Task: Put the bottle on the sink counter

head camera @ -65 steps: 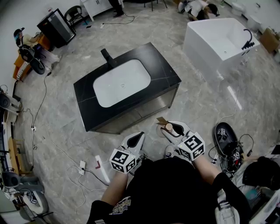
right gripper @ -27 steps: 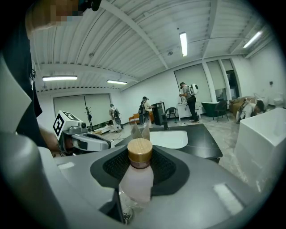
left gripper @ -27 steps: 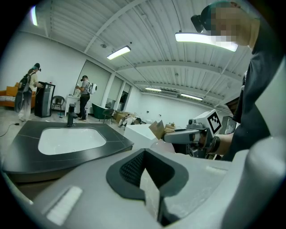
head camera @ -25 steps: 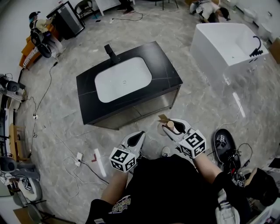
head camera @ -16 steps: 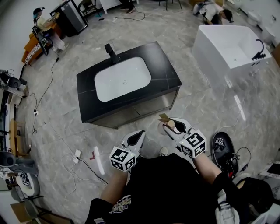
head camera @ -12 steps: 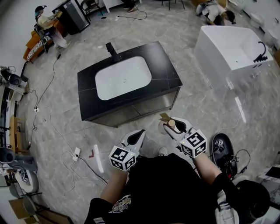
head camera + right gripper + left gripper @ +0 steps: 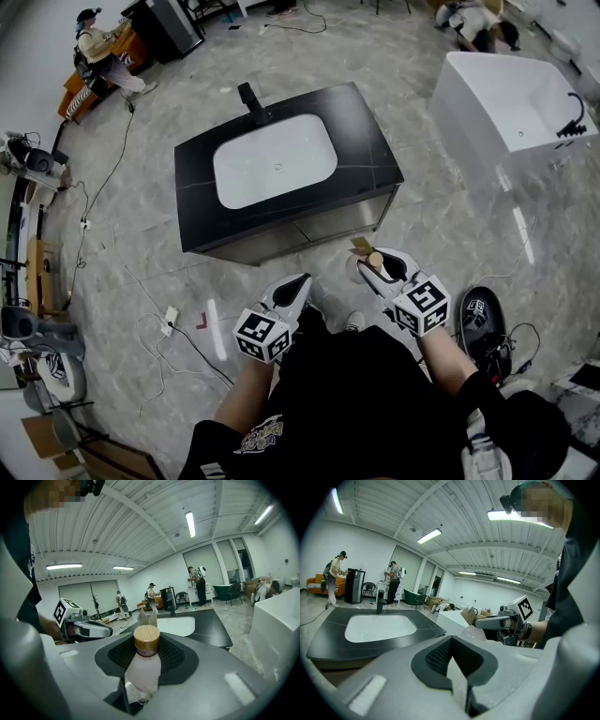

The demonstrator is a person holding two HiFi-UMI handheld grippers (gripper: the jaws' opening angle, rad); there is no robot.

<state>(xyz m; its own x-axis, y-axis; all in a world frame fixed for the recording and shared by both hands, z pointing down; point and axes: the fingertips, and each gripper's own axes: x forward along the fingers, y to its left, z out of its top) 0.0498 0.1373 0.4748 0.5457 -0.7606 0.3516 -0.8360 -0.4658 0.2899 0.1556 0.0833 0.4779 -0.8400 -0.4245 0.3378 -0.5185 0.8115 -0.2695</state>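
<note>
Currently the right tool [image 7: 377, 267] pinches a pale pink bottle [image 7: 142, 667] with a wooden cap, held over the floor just short of the black counter [image 7: 370, 155] and not yet on it. Beside it, the left tool [image 7: 452, 654] has its jaws pressed together with nothing between them. The counter's white sink [image 7: 275, 167] lies ahead of both.

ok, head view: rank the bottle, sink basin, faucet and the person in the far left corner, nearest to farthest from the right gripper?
1. bottle: held between the jaws of the right gripper.
2. sink basin: ahead and to the left, set in the black counter.
3. faucet: behind the basin, at the counter's far edge.
4. person: far top-left corner of the room.
</note>
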